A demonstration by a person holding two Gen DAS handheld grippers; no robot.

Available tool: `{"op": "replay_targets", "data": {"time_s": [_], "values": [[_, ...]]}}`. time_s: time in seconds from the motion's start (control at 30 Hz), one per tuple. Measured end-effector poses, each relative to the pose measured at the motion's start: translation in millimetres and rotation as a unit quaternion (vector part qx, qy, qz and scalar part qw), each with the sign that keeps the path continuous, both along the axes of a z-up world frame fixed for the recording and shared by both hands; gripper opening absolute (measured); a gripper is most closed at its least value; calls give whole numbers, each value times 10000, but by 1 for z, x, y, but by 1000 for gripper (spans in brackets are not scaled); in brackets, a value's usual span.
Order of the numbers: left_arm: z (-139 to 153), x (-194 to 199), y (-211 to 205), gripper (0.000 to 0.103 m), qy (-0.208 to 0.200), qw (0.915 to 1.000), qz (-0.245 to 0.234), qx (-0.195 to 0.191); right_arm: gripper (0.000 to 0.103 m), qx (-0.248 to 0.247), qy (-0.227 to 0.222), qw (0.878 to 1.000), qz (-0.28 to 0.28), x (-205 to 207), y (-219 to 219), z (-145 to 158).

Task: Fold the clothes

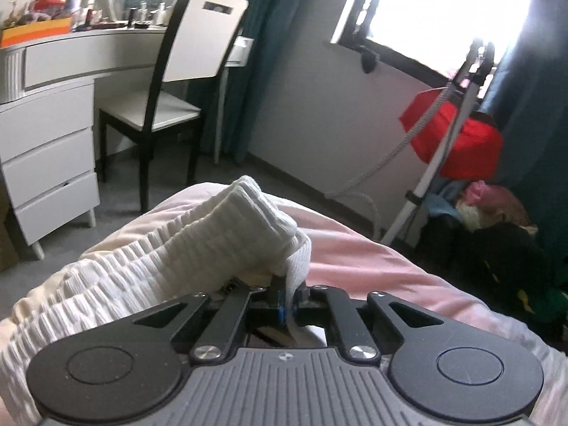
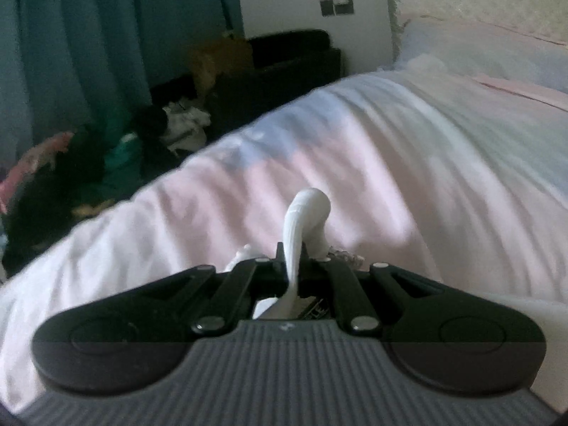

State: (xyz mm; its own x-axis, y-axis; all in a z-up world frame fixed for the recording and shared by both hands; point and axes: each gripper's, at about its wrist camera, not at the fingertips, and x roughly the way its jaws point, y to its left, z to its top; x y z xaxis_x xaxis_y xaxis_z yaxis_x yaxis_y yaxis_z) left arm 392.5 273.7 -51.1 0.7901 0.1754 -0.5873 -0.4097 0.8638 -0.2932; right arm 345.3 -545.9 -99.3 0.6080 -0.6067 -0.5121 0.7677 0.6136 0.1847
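Note:
A white ribbed garment (image 1: pixel 149 266) lies bunched on the pink bed sheet (image 1: pixel 372 266) in the left wrist view, spreading to the left and folded over in front. My left gripper (image 1: pixel 288 285) is shut on a fold of this white cloth, which runs back between its jaws. In the right wrist view my right gripper (image 2: pixel 291 262) is shut on another edge of the white garment (image 2: pixel 307 213), which curls up in a loop above the jaws. The pink sheet (image 2: pixel 390 177) lies under it.
A white dresser (image 1: pixel 46 135) and a white-backed chair (image 1: pixel 177 81) stand beyond the bed. A garment steamer pole (image 1: pixel 436 156) with a red item (image 1: pixel 458 135) is at the right. Clothes are heaped on the floor (image 2: pixel 106 156) by teal curtains (image 2: pixel 88 42). Pillows (image 2: pixel 497 53) lie far right.

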Motion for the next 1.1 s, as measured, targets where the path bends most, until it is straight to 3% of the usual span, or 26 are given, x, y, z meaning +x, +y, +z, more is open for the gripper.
{"op": "replay_targets", "data": {"time_s": [0.1, 0.17, 0.2, 0.23, 0.27, 0.3, 0.37, 0.47, 0.6, 0.7, 0.77, 0.83, 0.93, 1.07, 1.1], "values": [[3, -22, 7, 17, -330, 9991, -234, -157, 12, -8, -348, 9993, 140, -7, 4, 10], [5, -37, 10, 26, -416, 9979, -399, -307, 24, 116, -652, 9974, 280, -20, 4, 19], [7, -44, 12, 32, -444, 9972, -471, -375, 46, 142, -840, 9956, 381, -29, 5, 23], [10, -52, 13, 37, -458, 9968, -495, -426, 75, 156, -1036, 9932, 508, -40, 8, 27], [14, -64, 12, 52, -500, 9965, -475, -473, 85, 165, -1165, 9913, 591, -53, 13, 32], [18, -78, 11, 63, -577, 9958, -465, -538, 86, 173, -1282, 9894, 665, -66, 19, 37], [25, -109, 8, 69, -683, 9940, -500, -687, 85, 458, -1498, 9836, 896, -96, 25, 44], [26, -151, 1, 79, -534, 9926, -610, -899, 85, 1164, -1922, 9690, 1031, -146, 28, 43], [10, -199, -5, 82, -323, 9877, -515, -1443, 87, 2233, -2263, 9421, 1071, -207, 22, 27], [-12, -220, -4, 83, -164, 9813, -189, -1907, 86, 2949, -2361, 9178, 1222, -232, 16, 2], [-30, -226, -2, 83, -130, 9761, 13, -2169, 77, 3357, -2298, 9064, 1137, -242, 14, -17], [-47, -229, 0, 82, -104, 9709, 187, -2387, 75, 3702, -2302, 8938, 1051, -244, 13, -37], [-57, -221, 5, 81, -223, 9701, 270, -2400, 73, 4033, -1989, 8870, 1047, -227, 13, -61], [-63, -206, 12, 81, -597, 9710, 369, -2286, 72, 3634, -2223, 8970, 1178, -200, 4, -65], [-63, -201, 13, 81, -672, 9718, 349, -2232, 67, 3499, -2253, 9017, 1177, -192, 1, -64]]}}
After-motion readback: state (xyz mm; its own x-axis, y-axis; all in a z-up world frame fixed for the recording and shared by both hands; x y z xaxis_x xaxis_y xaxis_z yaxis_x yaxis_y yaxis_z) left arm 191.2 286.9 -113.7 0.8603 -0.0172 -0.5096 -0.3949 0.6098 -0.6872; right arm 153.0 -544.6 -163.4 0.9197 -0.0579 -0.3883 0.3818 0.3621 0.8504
